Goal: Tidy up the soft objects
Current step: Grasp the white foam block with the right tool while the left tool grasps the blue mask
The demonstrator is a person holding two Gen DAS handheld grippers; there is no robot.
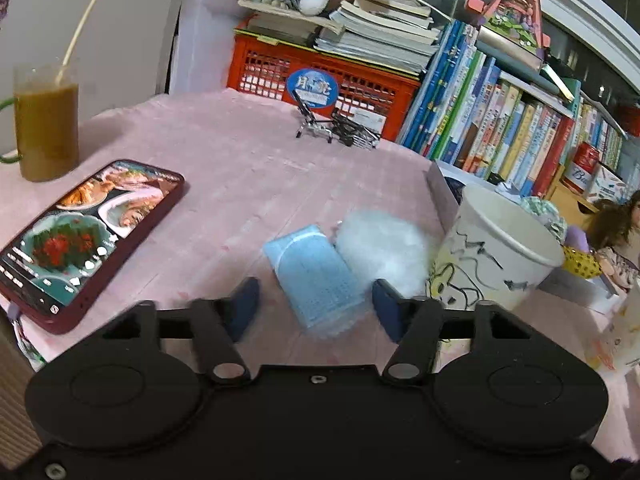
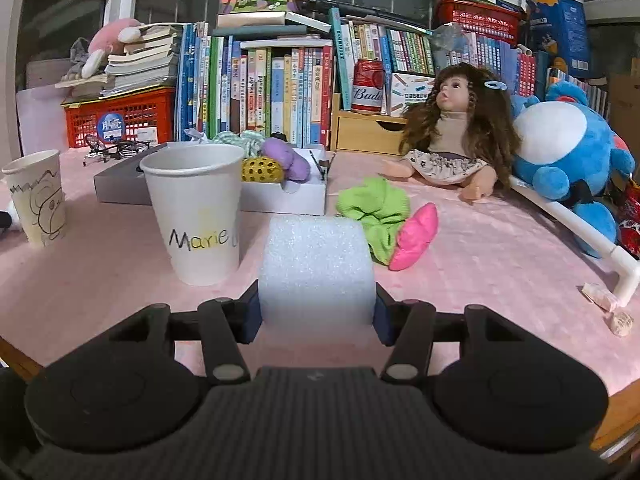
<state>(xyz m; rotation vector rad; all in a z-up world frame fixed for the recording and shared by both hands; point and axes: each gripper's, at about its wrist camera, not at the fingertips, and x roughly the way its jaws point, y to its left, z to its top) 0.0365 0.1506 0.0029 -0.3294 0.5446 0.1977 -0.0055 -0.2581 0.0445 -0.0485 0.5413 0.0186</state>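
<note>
Left wrist view, left to right: a glass of brown drink (image 1: pixel 46 124) with a straw is standing at the far edge of the pink tablecloth (image 1: pixel 240 168); a phone (image 1: pixel 86 240) in a red case is lying near it, its screen lit. The left gripper (image 1: pixel 314 306) is hanging released, its pads apart on either side of a blue cloth (image 1: pixel 316 276) without pressing it. A white fluffy pad (image 1: pixel 380 248), blurred, is perhaps touching the cloth. A drawn-on paper cup (image 1: pixel 492 256) is standing just beside it.

Right wrist view: a cup marked Marie (image 2: pixel 198 216) is standing left of the right gripper (image 2: pixel 316 312), which is clenching a white foam block (image 2: pixel 316 264). A green cloth (image 2: pixel 376 212) and a pink piece (image 2: pixel 416 236) are lying touching each other beyond, with a doll (image 2: pixel 452 136) sitting behind.
</note>
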